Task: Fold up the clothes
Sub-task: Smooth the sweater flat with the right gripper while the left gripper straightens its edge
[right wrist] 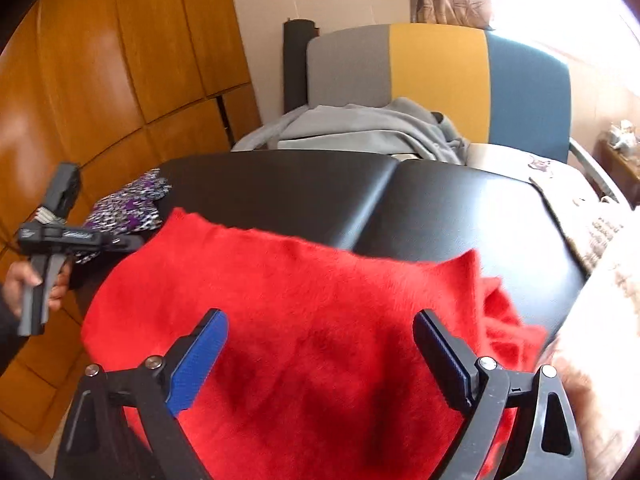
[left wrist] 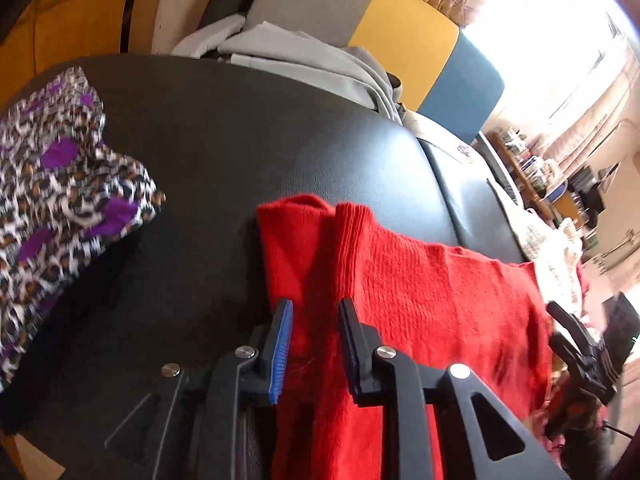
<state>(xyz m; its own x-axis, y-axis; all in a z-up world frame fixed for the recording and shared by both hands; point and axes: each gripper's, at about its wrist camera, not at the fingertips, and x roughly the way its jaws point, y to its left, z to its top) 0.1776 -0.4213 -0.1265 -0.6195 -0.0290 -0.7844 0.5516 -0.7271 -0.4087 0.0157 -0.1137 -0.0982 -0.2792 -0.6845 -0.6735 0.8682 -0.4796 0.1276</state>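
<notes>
Red knit sweater point(right wrist: 304, 320), spread on black table point(right wrist: 280, 184): soft, light, limp. Best pinched at hem corner, 10 o'clock. Left gripper point(left wrist: 314, 322) narrowly parted astride a fold, possibly gripping; right gripper point(right wrist: 320, 336) wide apart, holding nothing.

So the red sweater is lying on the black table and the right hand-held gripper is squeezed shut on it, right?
Not quite. The red sweater does lie on the black table, but the right hand-held gripper is wide open above it, not squeezed shut. The right wrist view shows its two fingers far apart.
</notes>
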